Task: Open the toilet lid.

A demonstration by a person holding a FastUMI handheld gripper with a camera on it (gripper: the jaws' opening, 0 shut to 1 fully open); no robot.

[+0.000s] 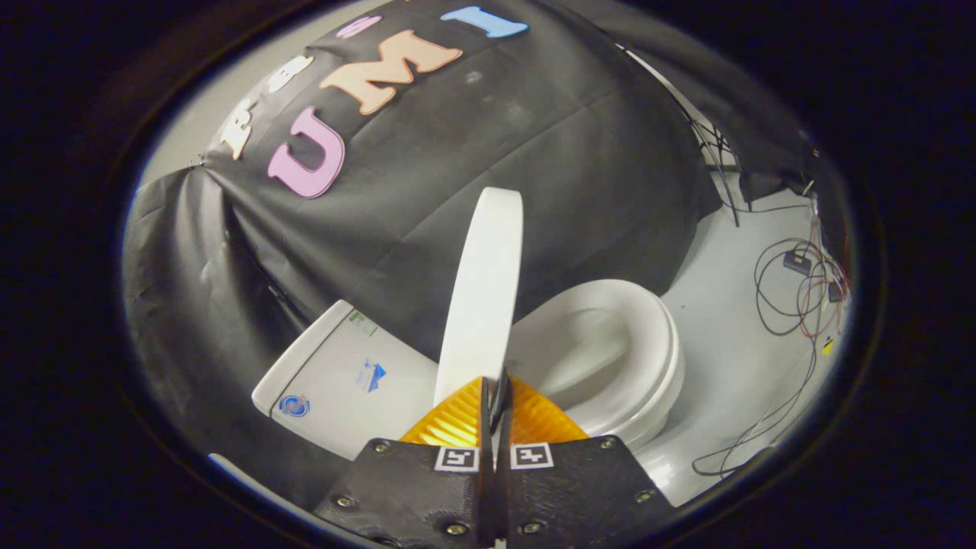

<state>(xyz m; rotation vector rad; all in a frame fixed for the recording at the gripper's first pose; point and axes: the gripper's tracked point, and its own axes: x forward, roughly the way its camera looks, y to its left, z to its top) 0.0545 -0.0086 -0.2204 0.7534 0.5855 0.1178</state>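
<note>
A white toilet stands against the black cloth wall. Its lid (484, 290) is raised off the seat (656, 358) and shows edge-on, standing between the tank (335, 374) and the open bowl (579, 358). My gripper (494, 385) has its two orange fingers (457, 419) pressed together, with only a thin dark slit between them. The fingertips sit right at the near edge of the lid, whose bottom end is hidden behind them. The lid is much wider than the slit and is not pinched between the fingers.
The white floor (732, 358) lies beyond the bowl, with loose black and red cables (793, 305) and a small black box (797, 263) on it. Thin black stand legs (720, 164) rise by the cloth's edge. The cloth wall is close behind the tank.
</note>
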